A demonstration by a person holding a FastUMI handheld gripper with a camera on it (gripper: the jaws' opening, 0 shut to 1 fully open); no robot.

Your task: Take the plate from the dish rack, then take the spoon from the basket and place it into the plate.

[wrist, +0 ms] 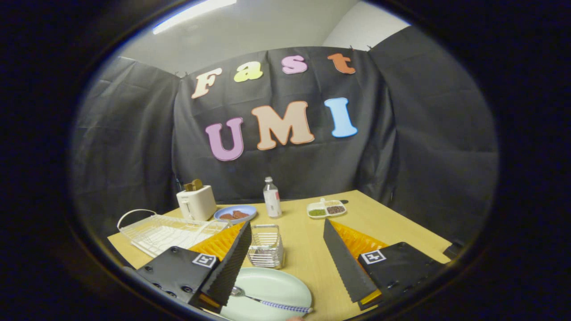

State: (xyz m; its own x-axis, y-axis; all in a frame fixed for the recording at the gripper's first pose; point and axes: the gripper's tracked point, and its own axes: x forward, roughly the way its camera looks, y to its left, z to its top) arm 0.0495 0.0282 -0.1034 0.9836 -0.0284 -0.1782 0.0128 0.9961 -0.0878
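Note:
A pale green plate (272, 285) lies on the wooden table (308, 254) below the gap between my fingers, nearer the left one. A spoon (267, 302) with a checked blue-and-white handle rests in the plate, its bowl close to the left fingertip. The wire basket (266, 246) stands just beyond the plate, next to the left finger. A white wire dish rack (167, 232) sits further left. My gripper (287, 256) is open, raised above the table, with nothing between its fingers.
At the back of the table stand a white toaster (196, 202) with toast in it, a blue plate (235, 214) holding brown pieces, a small bottle (271, 197) and a divided white tray (326, 208) with food. The table's right edge runs beyond the right finger.

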